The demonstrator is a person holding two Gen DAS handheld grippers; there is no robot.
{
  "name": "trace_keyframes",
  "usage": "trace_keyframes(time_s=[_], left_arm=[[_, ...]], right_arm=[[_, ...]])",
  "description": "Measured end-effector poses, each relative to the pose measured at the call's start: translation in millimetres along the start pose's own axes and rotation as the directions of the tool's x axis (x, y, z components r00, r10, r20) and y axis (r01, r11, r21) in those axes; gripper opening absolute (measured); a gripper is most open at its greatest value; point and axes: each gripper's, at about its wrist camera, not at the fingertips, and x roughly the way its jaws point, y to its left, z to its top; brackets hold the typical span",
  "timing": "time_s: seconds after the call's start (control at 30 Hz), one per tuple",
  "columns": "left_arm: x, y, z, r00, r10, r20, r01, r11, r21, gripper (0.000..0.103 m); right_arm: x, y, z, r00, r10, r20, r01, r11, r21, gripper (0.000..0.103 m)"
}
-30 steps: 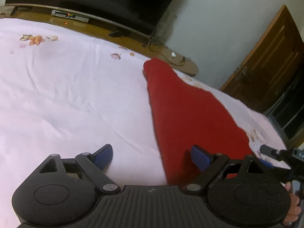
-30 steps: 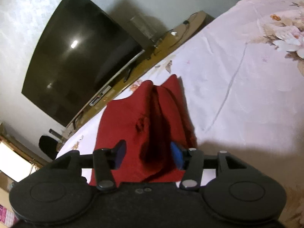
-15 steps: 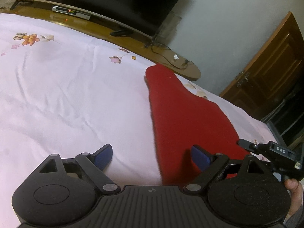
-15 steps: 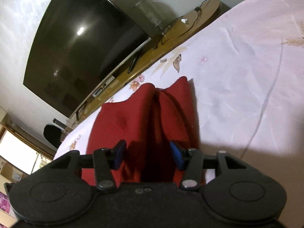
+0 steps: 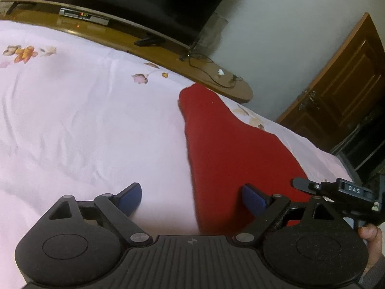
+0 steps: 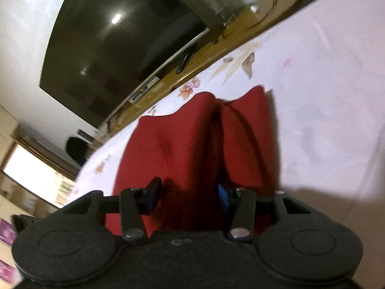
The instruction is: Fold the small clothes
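A red garment [image 5: 228,149] lies lengthwise on the white flowered bedsheet [image 5: 84,120], narrow end toward the television. My left gripper [image 5: 192,197] is open wide just above the near end. Its left pad [image 5: 130,196] is over bare sheet, its right pad [image 5: 252,196] over red cloth, and the garment's left edge runs between them. In the right wrist view the garment [image 6: 187,144] shows a raised lengthwise fold. My right gripper [image 6: 189,192] stands half open astride that fold. The blue right pad [image 6: 222,198] sits against the crease, and I see no pinch.
A large dark television [image 6: 120,43] stands on a long wooden bench [image 5: 168,48] with cables along the far side of the bed. A brown wooden door [image 5: 341,91] is at the right. The right gripper's black frame [image 5: 346,189] and a hand [image 5: 370,236] show at the left view's right edge.
My right gripper has sunk closer onto the garment's near end, with its jaws slightly narrower. In the left view the right gripper's frame has come further in from the right. The garment lies as before.
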Motion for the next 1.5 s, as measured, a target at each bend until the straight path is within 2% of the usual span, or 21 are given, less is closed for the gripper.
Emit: trace_keyframes(time_s=[0.03,0.13,0.27,0.4,0.53,0.67,0.73,0.8,0.87,0.9,0.93,1.0,1.13,1.23,1.4,1.5], left_arm=[[2.5,0.6,2.1,1.0,0.003,-0.002,-0.003,1.0,-0.003,0.089],[9.6,2.5,6.9,1.0,0.004,-0.013,-0.004,1.0,-0.009,0.089],[12.3,1.6,7.8,1.0,0.002,-0.013,-0.002,1.0,-0.003,0.089],[11.2,-5.8,9.7,1.0,-0.016,-0.001,0.016,1.0,0.018,0.089],[11.9,-19.8,15.6,0.999,-0.04,0.012,0.039,0.998,0.053,0.089],[13.7,-33.4,21.3,0.997,-0.071,0.02,0.069,0.994,0.087,0.089],[20.3,-40.9,23.1,0.998,-0.069,0.008,0.067,0.991,0.115,0.089],[33.3,-48.1,23.7,0.999,-0.03,-0.044,0.036,0.988,0.15,0.089],[47.6,-51.4,21.1,0.995,-0.012,-0.099,0.029,0.985,0.171,0.09],[50.4,-51.3,20.4,0.994,-0.015,-0.106,0.033,0.985,0.171,0.09],[51.1,-50.6,20.4,0.994,-0.02,-0.109,0.039,0.985,0.171,0.09],[49.6,-47.6,21.5,0.993,-0.033,-0.113,0.05,0.987,0.153,0.09],[51.8,-45.6,21.5,0.992,-0.017,-0.123,0.041,0.979,0.201,0.09],[52.4,-46.7,21.4,0.991,-0.022,-0.13,0.047,0.98,0.193,0.091],[19.9,-41.7,12.8,0.998,-0.041,-0.039,0.047,0.979,0.197,0.091],[-12.3,-27.5,-5.3,0.999,-0.04,0.024,0.036,0.989,0.144,0.091]], right_arm=[[3.6,0.8,0.7,1.0,0.019,-0.008,-0.019,1.0,-0.002,0.046],[9.8,8.9,-0.3,0.999,0.012,-0.037,-0.014,0.999,-0.044,0.023],[-0.4,28.8,-6.6,1.0,-0.026,0.008,0.027,0.987,-0.156,0.018],[-19.6,48.2,-4.7,0.997,-0.012,0.083,0.029,0.978,-0.205,0.017],[-36.5,68.1,1.9,0.993,0.012,0.115,0.018,0.965,-0.262,0.017],[-51.6,75.8,8.9,0.987,0.022,0.16,0.022,0.962,-0.272,0.017],[-58.5,69.0,10.9,0.984,0.024,0.177,0.022,0.966,-0.257,0.017],[-49.4,47.5,10.3,0.985,-0.04,0.168,0.075,0.975,-0.21,0.017],[-25.1,8.5,7.2,0.987,-0.138,0.082,0.146,0.984,-0.105,0.018],[-18.0,-6.0,3.2,0.988,-0.147,0.047,0.15,0.987,-0.059,0.018],[-19.9,-16.2,-0.7,0.992,-0.104,0.069,0.106,0.994,-0.019,0.018],[-22.1,-20.7,-0.9,0.993,-0.083,0.081,0.082,0.996,0.026,0.018],[-24.8,-12.9,-0.6,0.993,-0.078,0.088,0.078,0.997,0.0,0.018],[-17.5,-21.9,-3.3,0.991,-0.104,0.078,0.104,0.995,0.005,0.016],[-27.0,-12.1,-5.5,0.988,-0.119,0.098,0.119,0.993,0.011,0.025],[-43.5,-4.4,-10.8,0.981,-0.14,0.137,0.139,0.99,0.016,0.037]])
